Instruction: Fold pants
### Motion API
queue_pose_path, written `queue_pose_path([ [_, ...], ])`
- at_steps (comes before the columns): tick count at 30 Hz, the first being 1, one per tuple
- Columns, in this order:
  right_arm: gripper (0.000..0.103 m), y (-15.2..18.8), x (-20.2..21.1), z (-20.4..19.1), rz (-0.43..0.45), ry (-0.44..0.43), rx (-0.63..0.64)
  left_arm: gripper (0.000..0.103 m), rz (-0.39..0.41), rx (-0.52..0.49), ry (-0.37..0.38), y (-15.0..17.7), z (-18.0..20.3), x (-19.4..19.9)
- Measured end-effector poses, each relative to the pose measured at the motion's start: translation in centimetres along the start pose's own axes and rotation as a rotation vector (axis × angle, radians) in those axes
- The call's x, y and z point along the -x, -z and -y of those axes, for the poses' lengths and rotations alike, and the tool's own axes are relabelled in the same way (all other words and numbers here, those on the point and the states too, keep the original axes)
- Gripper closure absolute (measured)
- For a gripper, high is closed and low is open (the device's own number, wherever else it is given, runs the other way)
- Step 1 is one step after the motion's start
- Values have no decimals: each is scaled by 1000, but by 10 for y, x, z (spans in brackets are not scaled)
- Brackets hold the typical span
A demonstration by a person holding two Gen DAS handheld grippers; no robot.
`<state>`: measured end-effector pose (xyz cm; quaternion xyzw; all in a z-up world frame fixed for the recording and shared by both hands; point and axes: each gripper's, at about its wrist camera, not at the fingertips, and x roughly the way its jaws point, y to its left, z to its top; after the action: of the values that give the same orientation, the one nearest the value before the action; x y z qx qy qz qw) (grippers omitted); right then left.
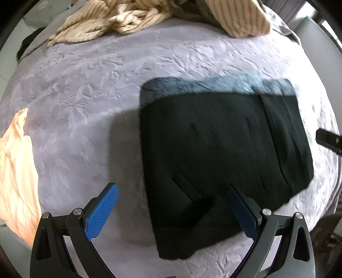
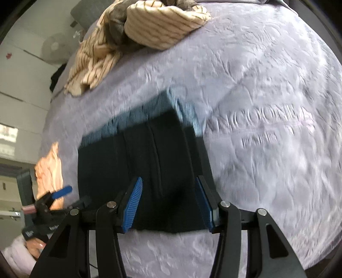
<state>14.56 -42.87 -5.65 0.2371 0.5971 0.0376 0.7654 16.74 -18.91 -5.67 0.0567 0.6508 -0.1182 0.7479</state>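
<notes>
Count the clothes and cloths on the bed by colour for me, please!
Black: 1, the folded pants
Striped cream: 1, the heap at the far end
Peach: 1, the cloth at the left edge
Lilac: 1, the blanket under them all
Total: 4

Each hand-held gripper (image 1: 172, 187) (image 2: 168, 179) has black linkages, silver pivot screws and blue ribbed pads (image 1: 102, 211)
</notes>
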Motion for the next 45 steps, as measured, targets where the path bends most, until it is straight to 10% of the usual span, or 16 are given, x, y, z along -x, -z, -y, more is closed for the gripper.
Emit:
queue_pose_path([
  [8,49,-67,-44,0,-17,-60,7,2,-15,25,-53,-9,-2,-13],
  [10,75,-71,-55,-1,-50,13,30,2,-19,27,-57,-10,-1,-16],
  [14,75,-66,-54,11,-63,41,-18,2,-27,35,-52,-11,-1,-18],
  [17,71,-54,-39,23,-72,14,-42,2,-35,36,-41,-11,-4,-21],
  [21,38,-36,-27,38,-96,-47,-62,2,-48,60,3,-12,-13,-26],
  [32,38,-3,-34,71,-166,-172,-104,2,-65,132,247,-8,-45,-33],
  [45,34,-12,-65,65,-243,-303,-58,2,-79,114,358,-10,-39,-52],
])
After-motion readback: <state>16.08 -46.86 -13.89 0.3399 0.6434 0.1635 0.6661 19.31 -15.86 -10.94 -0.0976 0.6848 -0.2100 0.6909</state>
